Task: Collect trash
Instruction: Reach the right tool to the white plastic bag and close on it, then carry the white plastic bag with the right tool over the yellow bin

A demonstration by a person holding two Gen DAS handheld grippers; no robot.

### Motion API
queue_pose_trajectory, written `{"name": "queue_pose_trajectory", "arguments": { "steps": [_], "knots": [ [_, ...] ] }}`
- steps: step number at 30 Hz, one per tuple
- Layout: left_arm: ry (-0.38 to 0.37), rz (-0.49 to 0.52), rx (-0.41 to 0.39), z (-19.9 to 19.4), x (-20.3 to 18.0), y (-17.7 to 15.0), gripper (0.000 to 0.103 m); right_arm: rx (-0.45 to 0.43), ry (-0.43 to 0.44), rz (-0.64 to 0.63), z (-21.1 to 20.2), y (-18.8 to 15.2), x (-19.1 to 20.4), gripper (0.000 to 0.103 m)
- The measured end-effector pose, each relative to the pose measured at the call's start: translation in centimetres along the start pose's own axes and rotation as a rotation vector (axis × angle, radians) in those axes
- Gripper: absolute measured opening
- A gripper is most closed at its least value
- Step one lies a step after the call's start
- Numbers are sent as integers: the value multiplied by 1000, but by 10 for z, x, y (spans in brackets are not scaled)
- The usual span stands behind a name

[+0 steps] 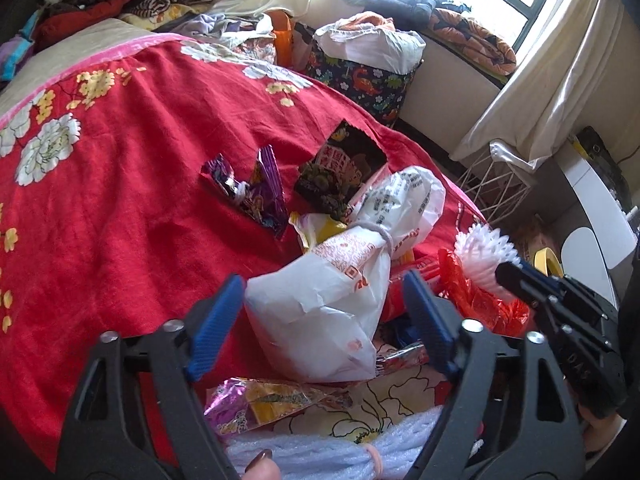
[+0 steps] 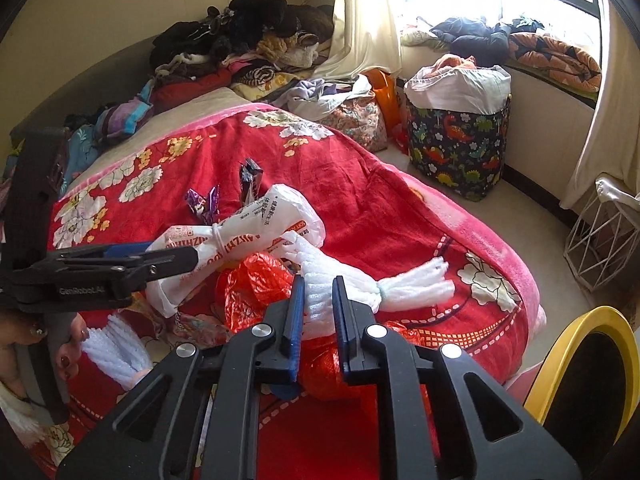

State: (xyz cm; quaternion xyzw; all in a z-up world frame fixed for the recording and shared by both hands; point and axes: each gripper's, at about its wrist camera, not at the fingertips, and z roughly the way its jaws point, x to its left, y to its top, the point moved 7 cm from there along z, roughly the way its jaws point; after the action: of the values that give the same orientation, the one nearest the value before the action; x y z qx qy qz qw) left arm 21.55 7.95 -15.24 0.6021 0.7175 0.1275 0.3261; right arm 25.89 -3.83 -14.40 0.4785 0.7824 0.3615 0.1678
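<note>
Trash lies on a red flowered blanket (image 1: 120, 200). My left gripper (image 1: 320, 308) is open, its blue pads on either side of a tied white plastic bag (image 1: 332, 300), which also shows in the right wrist view (image 2: 240, 236). My right gripper (image 2: 318, 308) is shut on a white foam net bundle (image 2: 384, 284), above a crumpled red plastic bag (image 2: 252, 284). The right gripper shows in the left wrist view (image 1: 532, 288) holding the foam (image 1: 484, 256). Purple wrappers (image 1: 256, 188) and a dark snack packet (image 1: 340, 168) lie beyond the white bag.
Another foam net (image 1: 320, 448) and a foil wrapper (image 1: 264, 400) lie near my left gripper. A dinosaur-print bin (image 2: 460, 148) and a white wire basket (image 2: 600, 236) stand on the floor to the right. A yellow-rimmed bin (image 2: 580, 380) is at lower right. Clothes (image 2: 240, 40) are piled at the bed's head.
</note>
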Motion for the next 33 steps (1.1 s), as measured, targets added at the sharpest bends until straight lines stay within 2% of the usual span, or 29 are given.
{"name": "queue_pose_trajectory", "arguments": {
  "steps": [2,8,13,20,27,33],
  "knots": [
    [4,11,4,0,-4,-2,54,-27,6,11,-7,2,-2,13],
    [-2,50,-75,-19,-19,4,43,-104,19,62,-33,13,-9,13],
    [-30,61,-143,-43,-34,12,42,-169,17,95,-61,18,-17,12],
    [-42,80,-200,-66,-55,24,42,-247,11,138,-98,19,-32,12],
    [-70,122,-215,-76,-82,20,42,-311,-31,168,-133,17,-51,12],
    [-102,172,-217,-77,-111,15,42,-331,-62,207,-152,8,-72,12]
  ]
}}
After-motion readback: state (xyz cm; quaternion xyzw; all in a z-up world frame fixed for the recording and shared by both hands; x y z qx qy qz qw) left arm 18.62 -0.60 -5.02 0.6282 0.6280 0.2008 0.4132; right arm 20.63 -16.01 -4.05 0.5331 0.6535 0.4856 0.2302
